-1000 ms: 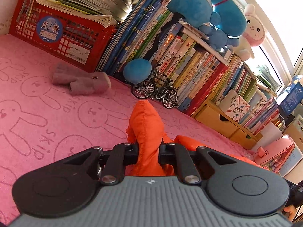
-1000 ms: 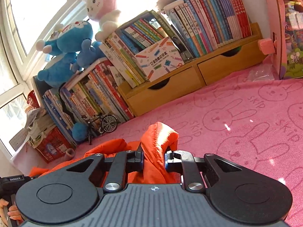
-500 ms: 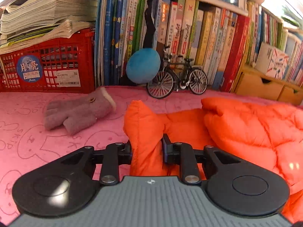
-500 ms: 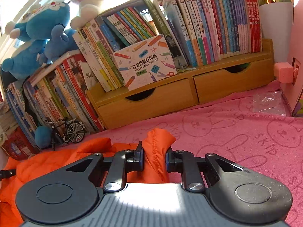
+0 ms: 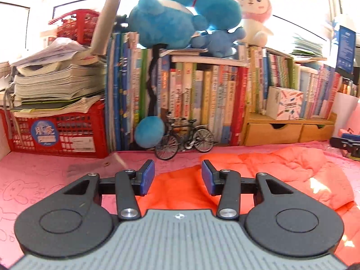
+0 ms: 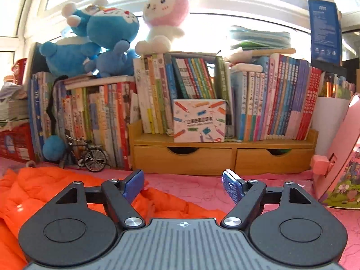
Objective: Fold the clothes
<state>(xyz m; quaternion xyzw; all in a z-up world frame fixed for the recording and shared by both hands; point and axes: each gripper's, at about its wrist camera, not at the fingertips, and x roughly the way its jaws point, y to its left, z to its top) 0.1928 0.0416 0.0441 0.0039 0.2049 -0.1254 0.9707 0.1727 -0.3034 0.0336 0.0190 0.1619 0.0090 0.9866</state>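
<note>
jacket [image 5: 281,173] (orange) lies before toy bicycle [image 5: 184,138] and books [image 5: 202,94].

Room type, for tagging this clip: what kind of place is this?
Likely a child's room or home study: packed books, plush toys on top, a pink bunny-print mat under the orange jacket.

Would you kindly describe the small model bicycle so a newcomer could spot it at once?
Find the long row of upright books behind the pink rabbit-print mat. At its foot, beside a round blue plush ball, stands the small black model bicycle. It alone has spoked wire wheels.
</note>
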